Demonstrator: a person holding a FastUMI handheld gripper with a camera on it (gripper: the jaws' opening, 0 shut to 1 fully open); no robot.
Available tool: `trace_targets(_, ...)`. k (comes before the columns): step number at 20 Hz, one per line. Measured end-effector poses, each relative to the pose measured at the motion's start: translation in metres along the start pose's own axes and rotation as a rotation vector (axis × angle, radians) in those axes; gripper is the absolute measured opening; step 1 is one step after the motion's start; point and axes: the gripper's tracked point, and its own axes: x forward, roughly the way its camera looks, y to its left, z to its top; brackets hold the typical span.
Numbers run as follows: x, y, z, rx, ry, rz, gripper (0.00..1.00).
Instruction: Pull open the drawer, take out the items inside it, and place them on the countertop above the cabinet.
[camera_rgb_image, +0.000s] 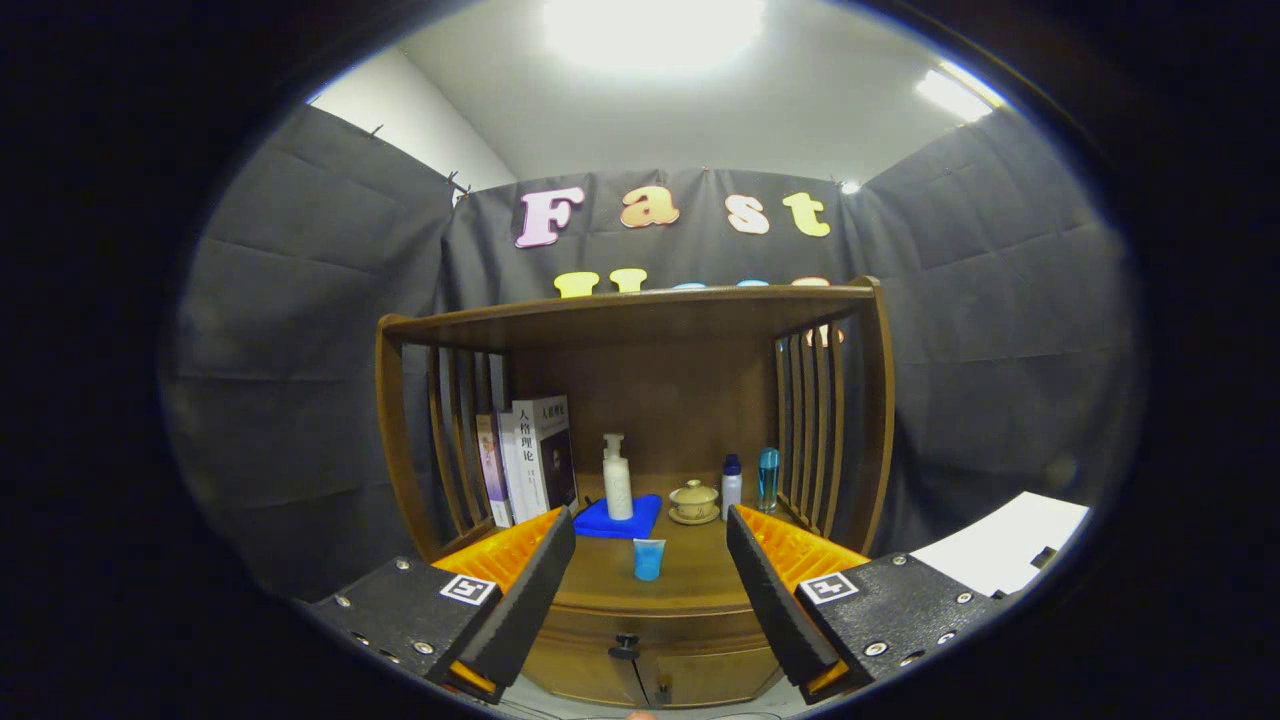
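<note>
Seen from the camera on the claw (650, 580): its two fingers stand wide apart and hold nothing, framing the scene ahead. Below and between the fingertips sits the closed wooden drawer (650, 628) of a brown cabinet, with a small dark round knob (625, 645) on its front, slightly nearer the left finger. The drawer is not yet opened, so whatever lies inside it is hidden.

Above the drawer, just ahead of the fingers, is the brown wooden desk (690, 575) forming the cabinet top. A small translucent blue plastic cup (648, 558) stands on it between the fingertips. Beyond the cup, a white pump bottle (617, 480) stands on a folded blue cloth (620, 518). Beyond the right finger are a tan ceramic lidded tea bowl (693, 500), a small white bottle with a blue cap (731, 485) and a slim blue bottle (768, 478). Beyond the left finger, a row of upright books (528, 455) leans against the slatted side of the wooden shelf frame (630, 305).

Likely risks: the knob is small, so a slightly off-centre closing could slip off it. The desk is already crowded near its front, so items set down carelessly may knock over the blue cup.
</note>
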Motion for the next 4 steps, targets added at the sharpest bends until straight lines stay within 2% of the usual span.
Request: trace_targets(4,0.0019,0.004,-0.0045,0.003,0.007,0.009,0.95)
